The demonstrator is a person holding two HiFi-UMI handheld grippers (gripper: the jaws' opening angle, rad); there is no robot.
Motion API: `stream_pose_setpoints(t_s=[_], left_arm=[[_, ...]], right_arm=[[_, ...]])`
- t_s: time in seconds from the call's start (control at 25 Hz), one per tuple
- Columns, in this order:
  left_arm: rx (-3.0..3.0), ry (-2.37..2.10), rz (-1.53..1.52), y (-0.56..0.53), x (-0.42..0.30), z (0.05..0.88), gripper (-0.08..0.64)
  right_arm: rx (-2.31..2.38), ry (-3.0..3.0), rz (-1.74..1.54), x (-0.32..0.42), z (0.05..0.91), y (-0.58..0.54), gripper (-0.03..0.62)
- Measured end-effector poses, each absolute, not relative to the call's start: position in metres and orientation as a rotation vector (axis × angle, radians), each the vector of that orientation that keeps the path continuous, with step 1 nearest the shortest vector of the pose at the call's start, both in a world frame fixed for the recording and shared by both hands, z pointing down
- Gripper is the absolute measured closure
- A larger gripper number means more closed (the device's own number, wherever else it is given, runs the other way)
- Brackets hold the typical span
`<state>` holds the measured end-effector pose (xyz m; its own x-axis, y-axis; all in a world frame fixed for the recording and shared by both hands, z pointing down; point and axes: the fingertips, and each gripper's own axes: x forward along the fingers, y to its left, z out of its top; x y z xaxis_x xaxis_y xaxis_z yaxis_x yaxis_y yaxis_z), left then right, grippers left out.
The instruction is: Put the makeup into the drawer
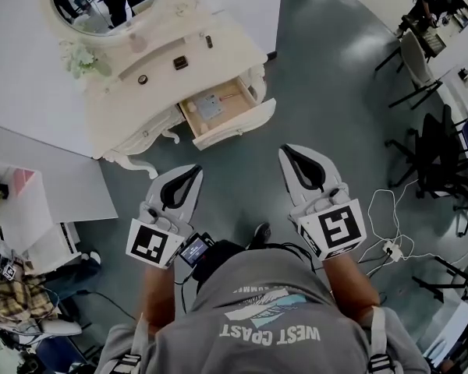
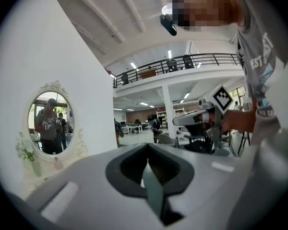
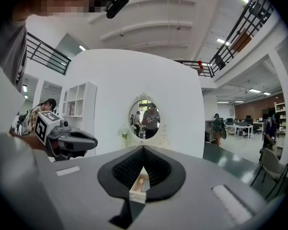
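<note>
the makeup (image 3: 139,187), a small pale piece, is pinched in the jaws of the right gripper (image 3: 143,150), well short of the open drawer (image 1: 235,128) in the far counter (image 1: 160,67). the left gripper (image 2: 147,146) has its jaws closed on nothing. the pinch looks slight: a jolt could drop the piece on the floor (image 1: 327,92), or an early release could miss the drawer.

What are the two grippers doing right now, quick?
Left gripper: closed, holding nothing.
Right gripper: closed on a small white makeup box.
</note>
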<state>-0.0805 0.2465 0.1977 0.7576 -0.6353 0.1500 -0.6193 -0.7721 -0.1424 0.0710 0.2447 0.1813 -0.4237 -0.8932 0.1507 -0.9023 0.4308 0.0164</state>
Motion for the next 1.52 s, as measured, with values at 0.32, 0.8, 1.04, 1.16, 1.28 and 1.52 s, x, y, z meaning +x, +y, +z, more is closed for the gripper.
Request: stream_pose_setpoints(t_s=[0.32, 0.8, 1.04, 1.16, 1.28, 1.52], left_arm=[[-2.866, 1.012, -0.288, 0.205, -0.062, 0.199, 0.558], [-2.932, 0.821, -0.282, 0.078, -0.036, 0.206, 0.558], [-2.976, 0.745, -0.258, 0.007, -0.049, 0.205, 0.558], [-2.95, 0.713, -0.215, -0.023, -0.054, 0.205, 0.558], [-2.956, 0.733, -0.223, -0.044, -0.054, 0.209, 0.558], [-2.953, 0.818, -0.233, -0.088, -0.05, 0.224, 0.558]], right_arm=[[1.614, -2.528, 0.138, 0.091, 0.19, 0.204, 0.59], [1.756, -2.406, 0.153, 0.107, 0.189, 0.107, 0.591], [1.822, -2.332, 0.143, 0.093, 0.186, 0.05, 0.591], [1.848, -2.293, 0.128, 0.087, 0.184, 0.032, 0.591], [1.844, -2.27, 0.132, 0.087, 0.187, 0.022, 0.591], [1.81, -2.284, 0.173, 0.104, 0.205, -0.018, 0.591]])
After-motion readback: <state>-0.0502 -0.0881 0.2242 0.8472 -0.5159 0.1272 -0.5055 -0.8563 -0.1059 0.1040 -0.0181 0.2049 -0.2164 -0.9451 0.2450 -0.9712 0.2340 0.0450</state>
